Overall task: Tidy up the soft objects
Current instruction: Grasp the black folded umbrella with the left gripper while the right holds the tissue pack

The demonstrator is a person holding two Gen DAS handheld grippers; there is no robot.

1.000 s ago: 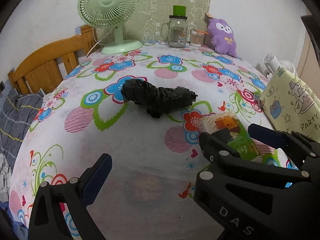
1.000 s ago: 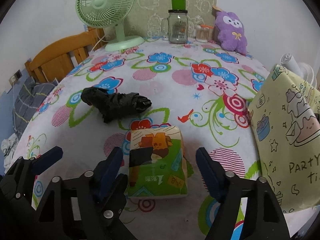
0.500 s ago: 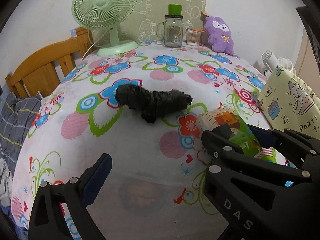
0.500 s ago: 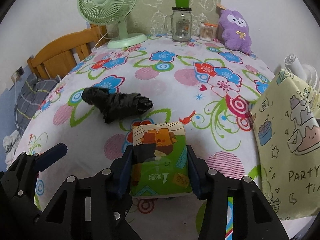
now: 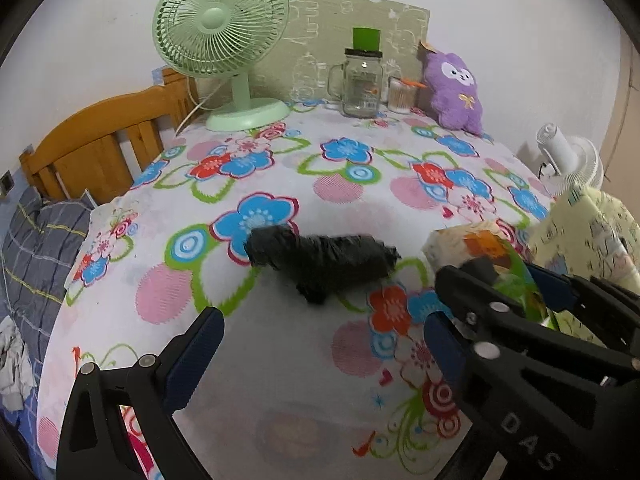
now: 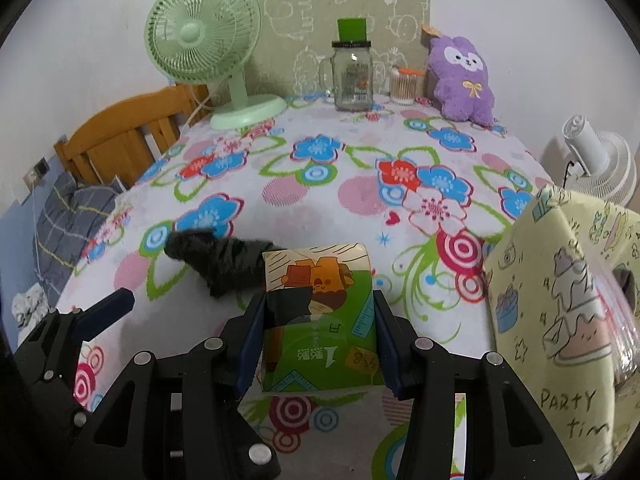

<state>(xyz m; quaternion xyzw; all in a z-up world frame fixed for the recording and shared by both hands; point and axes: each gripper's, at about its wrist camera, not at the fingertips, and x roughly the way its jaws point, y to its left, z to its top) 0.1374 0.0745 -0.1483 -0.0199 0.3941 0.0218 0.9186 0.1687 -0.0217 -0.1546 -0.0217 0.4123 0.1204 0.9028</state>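
A green and orange tissue pack sits between the blue pads of my right gripper, which is shut on its two sides and holds it just above the flowered tablecloth. A black rolled plastic bag lies on the cloth behind and to the left of the pack. In the left wrist view the same bag lies ahead of my left gripper, which is open over bare cloth with nothing in it. My right gripper with the pack shows at the right.
A yellow party gift bag stands at the right edge. At the back stand a green fan, a glass jar, a cotton swab pot and a purple plush toy. A wooden headboard is left, a white fan right.
My right gripper closed from open onto the tissue pack and raised it slightly off the cloth. My left gripper rose a little and stayed open.
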